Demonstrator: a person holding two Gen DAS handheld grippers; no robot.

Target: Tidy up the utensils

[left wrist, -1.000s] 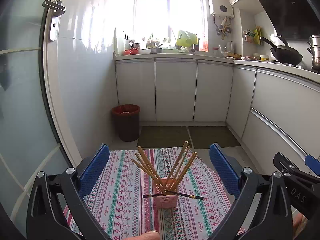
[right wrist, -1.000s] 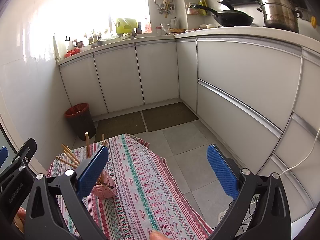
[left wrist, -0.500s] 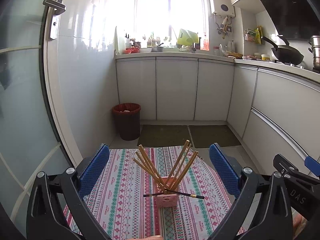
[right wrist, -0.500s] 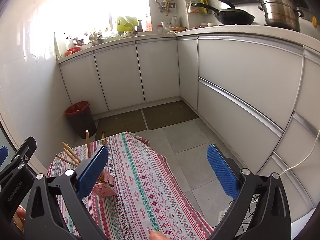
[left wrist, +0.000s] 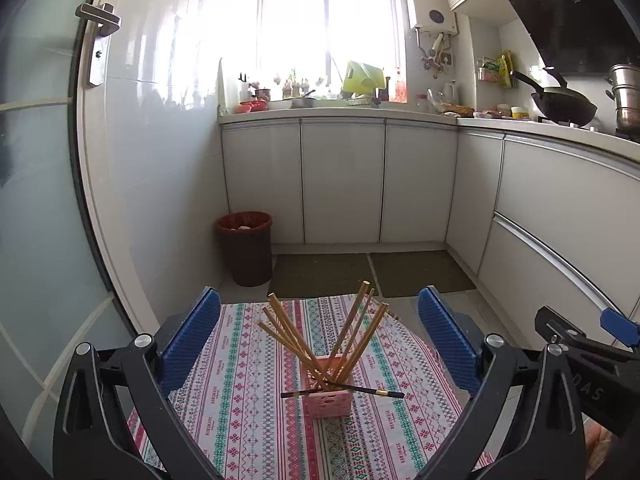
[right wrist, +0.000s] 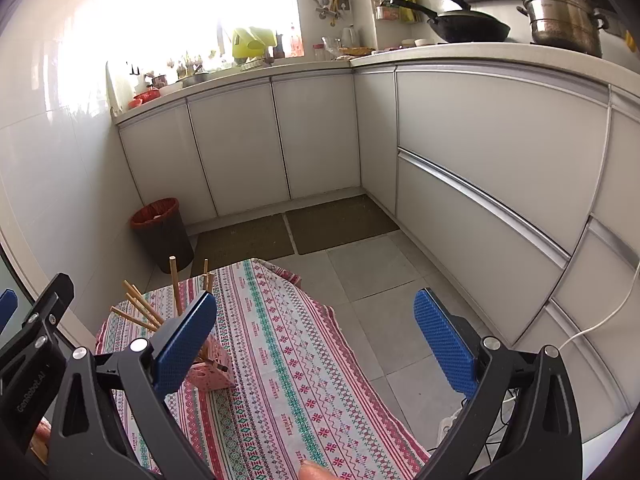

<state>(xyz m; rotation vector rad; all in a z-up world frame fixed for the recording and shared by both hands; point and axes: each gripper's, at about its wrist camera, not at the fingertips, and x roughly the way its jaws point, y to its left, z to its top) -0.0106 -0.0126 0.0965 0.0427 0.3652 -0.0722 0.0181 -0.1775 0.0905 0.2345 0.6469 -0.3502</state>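
A pink perforated holder stands on a patterned tablecloth. Several wooden chopsticks fan out of it. One dark chopstick lies across its top. My left gripper is open and empty, held above and behind the holder. In the right wrist view the holder sits at lower left, partly hidden behind the left finger. My right gripper is open and empty, to the right of the holder over the cloth.
A dark bin stands on the floor by the white cabinets. Two floor mats lie beyond the table. The counter carries a wok and a steel pot. A glass door is at left.
Both grippers have drifted slightly back and up; the holder looks a little farther down in view. Nothing was gripped or released.
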